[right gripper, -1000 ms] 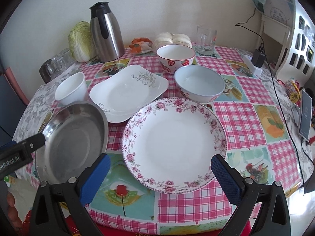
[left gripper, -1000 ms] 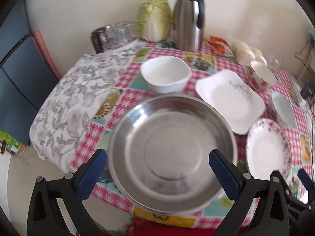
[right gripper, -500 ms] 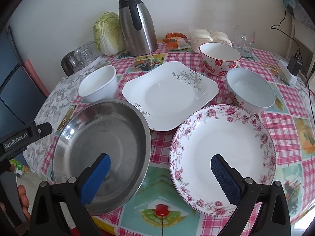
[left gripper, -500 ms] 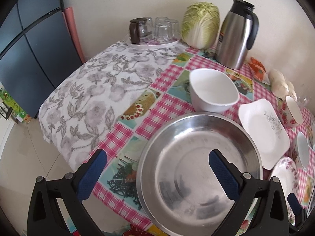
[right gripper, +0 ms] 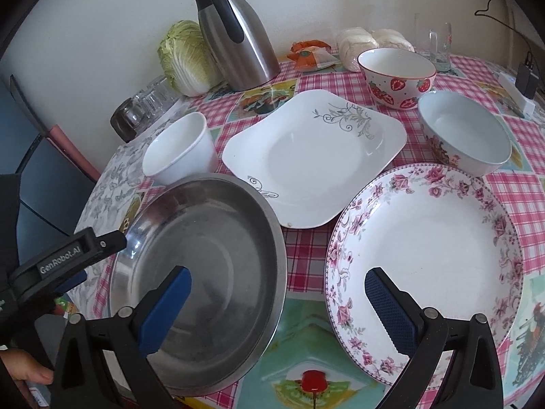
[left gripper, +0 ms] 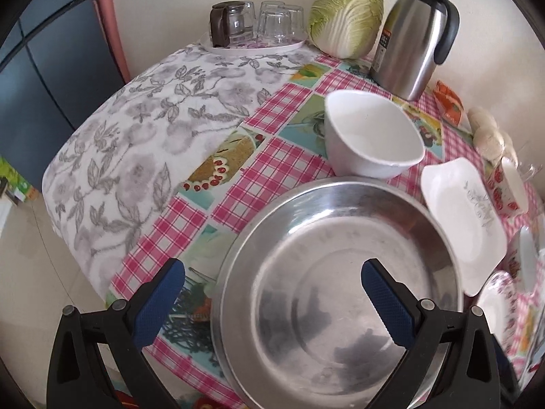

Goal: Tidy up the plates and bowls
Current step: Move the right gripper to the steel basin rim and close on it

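Nothing is stacked yet: both tongs, left (left gripper: 272, 298) and right (right gripper: 277, 301), gape wide and empty, while the round steel basin (right gripper: 204, 272), square white plate (right gripper: 313, 156), floral-rimmed round plate (right gripper: 436, 238) and white bowl (right gripper: 178, 151) lie separately at mid-frame on the bench (right gripper: 511, 191).

Steel basin (left gripper: 327, 272), plates, bowls, seemingly unstacked

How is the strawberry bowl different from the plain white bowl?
The strawberry bowl has red strawberries and dots painted on its outside, while the plain white bowl has no picture at all. The strawberry bowl sits at the far side of the table by the glass mug; the white bowl sits right behind the steel pan. Both are upright, empty and white inside.
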Motion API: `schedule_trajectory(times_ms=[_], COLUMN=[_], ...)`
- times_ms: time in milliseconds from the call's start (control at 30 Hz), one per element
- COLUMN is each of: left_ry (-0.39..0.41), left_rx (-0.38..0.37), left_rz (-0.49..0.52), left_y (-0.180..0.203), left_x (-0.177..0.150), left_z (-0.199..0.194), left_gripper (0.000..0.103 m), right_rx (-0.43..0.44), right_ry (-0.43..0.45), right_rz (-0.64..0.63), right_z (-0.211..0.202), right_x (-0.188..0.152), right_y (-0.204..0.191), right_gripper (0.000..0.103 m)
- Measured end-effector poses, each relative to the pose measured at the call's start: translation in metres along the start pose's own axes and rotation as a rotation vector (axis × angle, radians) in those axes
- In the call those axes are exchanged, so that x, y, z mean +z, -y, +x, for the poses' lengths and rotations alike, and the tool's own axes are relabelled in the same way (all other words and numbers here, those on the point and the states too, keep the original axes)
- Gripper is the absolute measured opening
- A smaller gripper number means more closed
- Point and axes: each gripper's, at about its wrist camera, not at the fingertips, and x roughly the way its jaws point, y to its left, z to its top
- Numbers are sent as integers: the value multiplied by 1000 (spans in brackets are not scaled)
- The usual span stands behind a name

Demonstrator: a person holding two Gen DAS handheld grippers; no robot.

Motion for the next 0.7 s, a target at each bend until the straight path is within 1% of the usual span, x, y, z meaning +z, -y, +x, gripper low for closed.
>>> schedule_trajectory(times_ms=[67, 133, 167, 200, 267, 300, 333, 367, 400, 467, 533, 567, 633, 667, 700], left_ry=[-20, -29, -32, -34, -45, -51, -58, -65, -75, -92, -105, -109, -115, -120, -127], left_rx=[1, -27, -47, -61, -69, -73, -80, -83, -85, -90, -98, -100, -101, -103, -106], left_rz=[8, -20, -43, -61, -78, -79, -80, -80, -80, -81, -81, -80, -73, -70, -67], left_y=[-6, -14, -19, -23, -28, -29, -30, -30, -31, -31, -31, -31, -30, -29, -29], left_x=[-3, -5, -6, -6, -6, -7, -7, -8, -8, -10, -11, -12, -13, -14, -15], left_z=[5, 8, 9, 10, 13, 14, 16, 18, 20, 24, 27, 28, 31, 32, 34], left_gripper=[103, 103, 103, 103, 102, 102, 99, 95, 94, 92, 92, 92, 91, 87, 83], right_rx=[27, 40, 40, 39, 41, 41, 40, 48, 62, 77, 83, 87, 103, 108, 113], right_ry=[2, 9, 11, 9, 6, 7, 9, 9, 7, -3, -25, -37, -60, -69, -76], right_rz=[19, 29, 30, 28, 23, 19, 17, 12, 9, 8, 12, 18, 33, 40, 44], right_z=[0, -2, -2, -3, -4, -4, -5, -6, -6, -5, -1, 1, 6, 8, 9], right_x=[-1, -1, -1, -1, -2, -2, -2, -2, -1, -2, -4, -5, -6, -7, -7], right_y=[2, 3, 3, 2, 1, 0, 0, 0, 0, 0, 1, 2, 5, 6, 7], right_gripper=[103, 98, 90, 86, 81, 75, 72, 66, 63, 61, 55, 51, 47, 42, 40])
